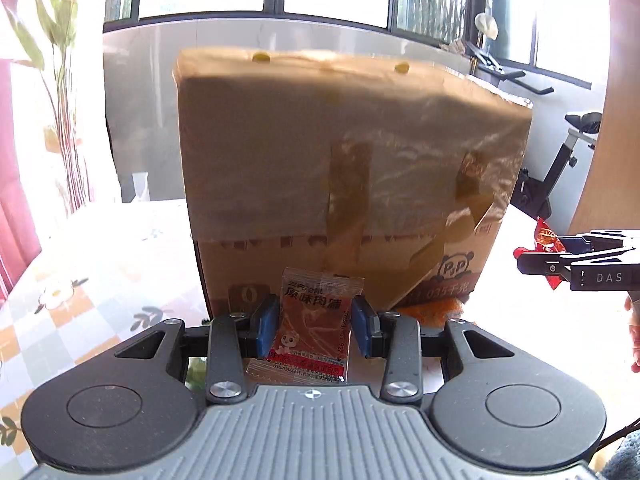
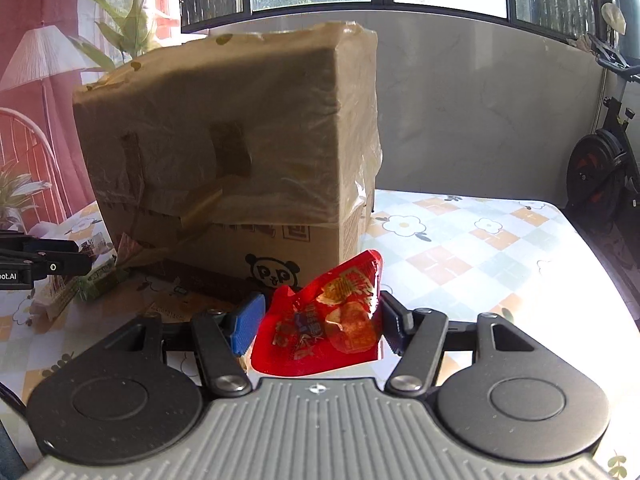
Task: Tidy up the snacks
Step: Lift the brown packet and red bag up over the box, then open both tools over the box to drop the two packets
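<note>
Presently: left gripper (image 1: 316, 320), jaws pinching a jerky sachet (image 1: 314, 320) just before the box (image 1: 340, 160); right gripper (image 2: 320, 320), jaws pinching a red packet (image 2: 324, 320) before the same box. Advice: lift both above the box rim before letting go, keeping each pinch firm.

Both wrist views are aimed forward and slightly down along the fingers at the cardboard box (image 1: 344, 176), seen close. The left view faces its taped front squarely; the right view is set off toward the box's right corner (image 2: 352, 152). Box, floral tablecloth (image 2: 460, 248) and window wall are shared; each gripper is caught at the other view's edge.
</note>
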A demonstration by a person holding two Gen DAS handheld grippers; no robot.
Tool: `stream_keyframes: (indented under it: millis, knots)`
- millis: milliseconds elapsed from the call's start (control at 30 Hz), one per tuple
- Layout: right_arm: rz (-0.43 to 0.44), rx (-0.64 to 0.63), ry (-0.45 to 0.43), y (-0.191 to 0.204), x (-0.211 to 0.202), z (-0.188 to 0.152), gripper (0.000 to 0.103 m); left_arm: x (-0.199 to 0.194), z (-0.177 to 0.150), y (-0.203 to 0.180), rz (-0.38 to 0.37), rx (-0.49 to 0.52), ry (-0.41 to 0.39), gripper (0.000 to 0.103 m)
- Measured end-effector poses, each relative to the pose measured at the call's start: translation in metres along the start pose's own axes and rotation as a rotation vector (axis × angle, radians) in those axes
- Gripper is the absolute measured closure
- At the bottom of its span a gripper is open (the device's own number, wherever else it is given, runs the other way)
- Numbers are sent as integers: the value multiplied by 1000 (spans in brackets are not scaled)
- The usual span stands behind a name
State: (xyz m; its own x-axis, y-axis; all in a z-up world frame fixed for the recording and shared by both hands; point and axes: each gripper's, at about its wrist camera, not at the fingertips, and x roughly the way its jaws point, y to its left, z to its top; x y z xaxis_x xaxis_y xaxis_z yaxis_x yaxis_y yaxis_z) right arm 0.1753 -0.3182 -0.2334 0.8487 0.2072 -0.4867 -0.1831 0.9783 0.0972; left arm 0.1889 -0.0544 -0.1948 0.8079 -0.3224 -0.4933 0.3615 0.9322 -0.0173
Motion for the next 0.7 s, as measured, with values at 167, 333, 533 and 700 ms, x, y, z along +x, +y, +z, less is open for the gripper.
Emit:
stream_keyframes:
  millis: [167, 333, 533, 700]
  knots:
    - [24, -22, -131, 10, -23, 43, 40, -35, 39, 11, -37, 52, -153, 62]
    - [61, -49, -240, 21, -41, 81, 40, -59, 86, 16, -4, 94, -316, 61]
    - [114, -110, -269, 36, -25, 132, 40, -36, 130, 9, -6, 103, -354, 61]
    - [57, -86, -189, 31, 22, 155, 40, -4, 141, 7, -6, 12, -313, 61]
